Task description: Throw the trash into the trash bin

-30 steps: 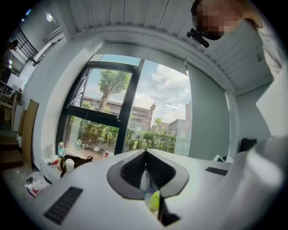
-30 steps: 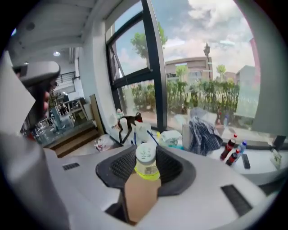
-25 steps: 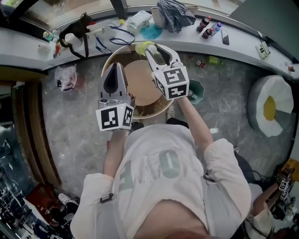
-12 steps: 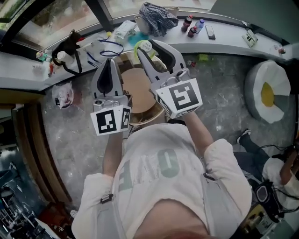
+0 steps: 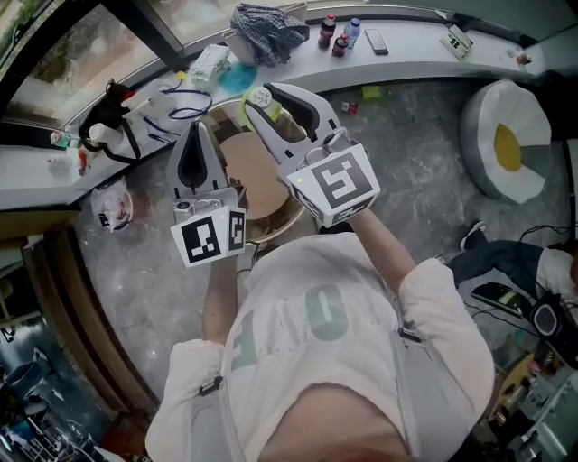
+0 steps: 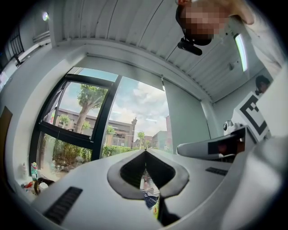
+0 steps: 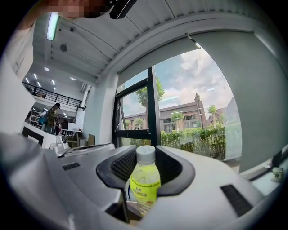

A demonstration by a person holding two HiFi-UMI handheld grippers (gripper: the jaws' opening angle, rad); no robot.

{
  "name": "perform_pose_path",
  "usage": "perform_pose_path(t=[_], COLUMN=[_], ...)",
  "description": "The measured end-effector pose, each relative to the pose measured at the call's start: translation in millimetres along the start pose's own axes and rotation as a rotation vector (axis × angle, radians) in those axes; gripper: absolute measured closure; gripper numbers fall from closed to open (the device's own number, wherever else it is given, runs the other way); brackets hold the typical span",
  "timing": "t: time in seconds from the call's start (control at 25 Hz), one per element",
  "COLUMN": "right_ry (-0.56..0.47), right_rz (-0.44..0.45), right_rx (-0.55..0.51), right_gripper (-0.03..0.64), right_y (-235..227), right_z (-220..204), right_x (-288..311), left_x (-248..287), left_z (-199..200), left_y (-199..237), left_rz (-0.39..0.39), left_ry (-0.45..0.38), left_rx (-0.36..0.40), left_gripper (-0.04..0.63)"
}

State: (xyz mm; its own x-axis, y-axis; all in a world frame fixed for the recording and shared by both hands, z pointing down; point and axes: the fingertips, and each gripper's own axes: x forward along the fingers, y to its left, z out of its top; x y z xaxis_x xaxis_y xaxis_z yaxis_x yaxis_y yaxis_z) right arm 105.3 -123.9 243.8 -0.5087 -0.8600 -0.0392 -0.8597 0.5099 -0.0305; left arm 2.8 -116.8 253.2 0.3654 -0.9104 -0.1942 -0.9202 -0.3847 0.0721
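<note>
Small yellow-green bottle [image 7: 145,182], white cap [image 7: 146,153], upright between fingers [image 7: 180,173] of right gripper [image 7: 146,157]

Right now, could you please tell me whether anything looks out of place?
Yes: a crumpled checked cloth and loose cables clutter the ledge, and a plastic bag lies on the floor below it.

right gripper [image 5: 269,101]: lifts well above the round wooden table [image 5: 271,221]; looks bigger in the head view than a second ago
bottle [image 5: 260,97]: goes up with the right gripper and now hangs high over the table's far rim
left gripper [image 5: 193,135]: rises a little, tips drift just outside the table's left rim
shoe [image 5: 471,236]: another person's shoe and leg come into view, well right of the table
</note>
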Motion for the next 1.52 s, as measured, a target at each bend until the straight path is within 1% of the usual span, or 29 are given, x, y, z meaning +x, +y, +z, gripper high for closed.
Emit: perform_pose_path(t=[0.16,0.36,0.56,0.8,0.96,1.08,1.24,1.32,1.4,1.52], right_ry=[0.041,0.137,0.275,0.436,0.521,0.606,0.711,0.759,0.803,0.845], right_rz=[-0.059,-0.185,-0.327,-0.426,-0.431,-0.423,-0.379,-0.372,-0.381,-0.38], right_rx=[-0.009,0.062,0.079,0.136,0.218,0.261,0.267,0.279,0.293,0.282], right_gripper=[0.48,0.48,0.48,0.48,0.48,0.48,0.48,0.479,0.48,0.479], right_y=[-33.3,-106.2,-175.3,-234.1,-254.8,-257.9,-252.1,-248.2,-246.4,-245.3], right_z=[-11.7,-48.0,-106.5,-188.9,-243.1,-291.9,-347.9,-371.7,-391.4,-408.7], right_x=[-12.5,-46.6,-101.0,-152.4,-176.2,-192.9,-206.4,-213.8,-221.8,-231.1], left_x=[6.8,26.5,49.1,73.5,87.5,93.2,97.2,96.7,96.0,96.4], left_z=[-13.2,-45.1,-84.9,-129.0,-150.0,-155.6,-161.7,-167.4,-171.9,-174.7], left_y=[-7.1,-34.5,-88.5,-145.7,-174.2,-188.6,-199.7,-202.5,-204.8,-212.3], left_rz=[0.007,-0.037,-0.124,-0.221,-0.253,-0.261,-0.269,-0.267,-0.26,-0.258], left_ry=[0.018,0.079,0.151,0.239,0.287,0.298,0.309,0.323,0.334,0.34], left_rx=[-0.025,-0.043,-0.062,-0.081,-0.081,-0.076,-0.065,-0.057,-0.054,-0.055], left_gripper=[0.583,0.584,0.583,0.583,0.583,0.583,0.583,0.583,0.583,0.583])
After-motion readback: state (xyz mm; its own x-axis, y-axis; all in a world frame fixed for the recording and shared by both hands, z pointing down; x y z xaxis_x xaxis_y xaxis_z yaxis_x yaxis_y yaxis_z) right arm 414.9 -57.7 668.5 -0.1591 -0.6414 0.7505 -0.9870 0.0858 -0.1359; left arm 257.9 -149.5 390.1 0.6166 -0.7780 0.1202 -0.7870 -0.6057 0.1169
